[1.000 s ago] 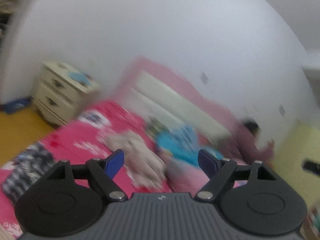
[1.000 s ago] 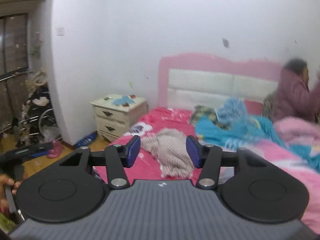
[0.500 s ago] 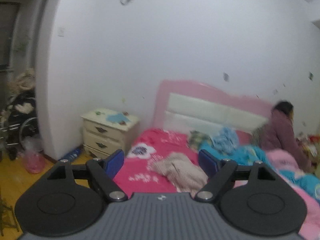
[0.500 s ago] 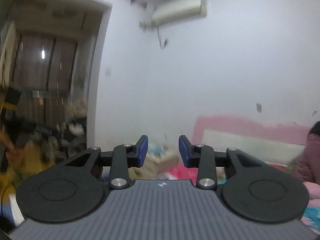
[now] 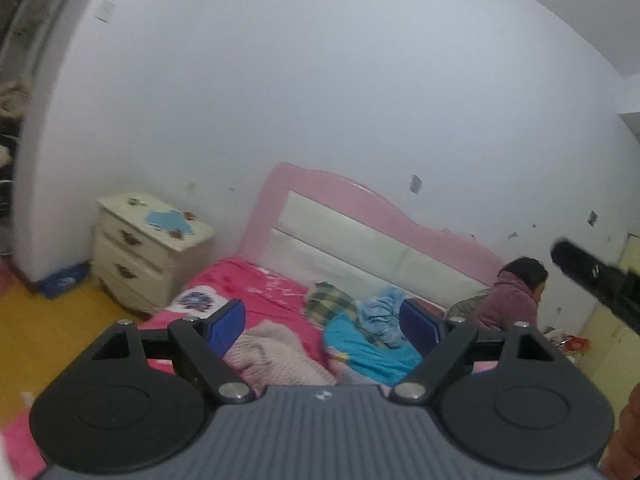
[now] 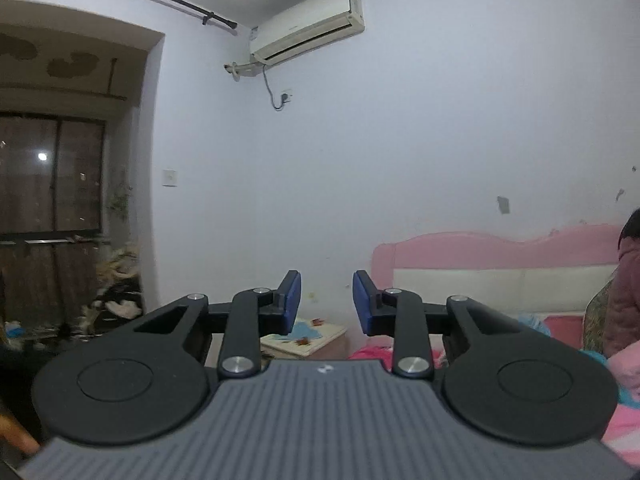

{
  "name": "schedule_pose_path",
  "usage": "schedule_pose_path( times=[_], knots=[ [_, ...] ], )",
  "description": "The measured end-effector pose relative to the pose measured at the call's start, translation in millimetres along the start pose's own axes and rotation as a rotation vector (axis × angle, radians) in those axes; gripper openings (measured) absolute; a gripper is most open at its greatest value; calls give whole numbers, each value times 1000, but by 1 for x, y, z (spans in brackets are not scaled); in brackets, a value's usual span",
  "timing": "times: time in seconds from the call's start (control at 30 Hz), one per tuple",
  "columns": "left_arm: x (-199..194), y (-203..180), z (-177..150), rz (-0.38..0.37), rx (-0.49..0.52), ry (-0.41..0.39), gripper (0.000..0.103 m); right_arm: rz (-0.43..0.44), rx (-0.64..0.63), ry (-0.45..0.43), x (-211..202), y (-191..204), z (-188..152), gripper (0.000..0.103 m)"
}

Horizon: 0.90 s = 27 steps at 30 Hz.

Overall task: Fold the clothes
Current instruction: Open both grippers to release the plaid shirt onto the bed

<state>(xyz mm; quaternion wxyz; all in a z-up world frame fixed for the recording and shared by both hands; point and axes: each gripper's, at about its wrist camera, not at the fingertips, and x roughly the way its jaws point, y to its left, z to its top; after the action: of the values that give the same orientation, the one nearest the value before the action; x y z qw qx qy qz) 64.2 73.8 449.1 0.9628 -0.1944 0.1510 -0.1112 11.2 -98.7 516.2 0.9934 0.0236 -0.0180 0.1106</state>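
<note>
Left wrist view: my left gripper (image 5: 324,322) is held up in the air over the foot of the bed (image 5: 256,288), its blue pads standing wide apart with nothing between them; the jaws have just been opening a little further. Past the pads I see the clothes to fold. A beige knitted garment (image 5: 276,354) lies crumpled on the pink bedspread, near the left pad in the picture and well clear of it in depth. A light blue garment (image 5: 382,312) is heaped on a turquoise blanket (image 5: 360,350) further toward the pink headboard (image 5: 360,200), with a checked cloth (image 5: 330,300) just beside it. A cream nightstand (image 5: 148,248) stands left of the bed against the white wall. A person in a mauve padded jacket (image 5: 510,300) sits at the far right side of the bed. A dark blurred object (image 5: 596,276) crosses the right edge; I cannot tell what it is.

Right wrist view: my right gripper (image 6: 326,300) points level at the wall, its pads close together but with a clear gap, gripping nothing; they have just been closing. Below them I catch the nightstand top (image 6: 308,334) and a strip of pink bedding (image 6: 368,350). An air conditioner (image 6: 308,24) hangs high on the wall, and a dark window (image 6: 48,176) is at the left. The jacketed person's shoulder (image 6: 624,292) shows at the right edge. No garment is near these pads.
</note>
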Motion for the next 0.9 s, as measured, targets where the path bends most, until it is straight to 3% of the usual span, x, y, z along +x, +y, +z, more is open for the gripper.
schedule_pose_path(
  times=[0.2,0.3,0.43,0.63,0.73,0.8,0.9],
  knots=[
    [159,22,-46,-15,-134,-73,83,-160,-20,-144,118,-20,-63,29],
    [216,36,-79,-54,-175,-82,83,-180,-20,-164,178,-49,-105,29],
    [268,45,-122,-47,-26,-1,83,-160,-75,-101,200,-104,-166,29],
    [287,69,-117,-66,287,232,84,-131,-128,15,143,-193,-205,29],
    [281,103,-110,0,359,374,88,-87,-123,49,97,-219,-211,30],
    [274,136,-116,12,332,482,88,-29,-66,69,75,-225,-224,30],
    [264,189,-149,-41,228,590,88,8,67,100,43,-215,-274,31]
  ],
)
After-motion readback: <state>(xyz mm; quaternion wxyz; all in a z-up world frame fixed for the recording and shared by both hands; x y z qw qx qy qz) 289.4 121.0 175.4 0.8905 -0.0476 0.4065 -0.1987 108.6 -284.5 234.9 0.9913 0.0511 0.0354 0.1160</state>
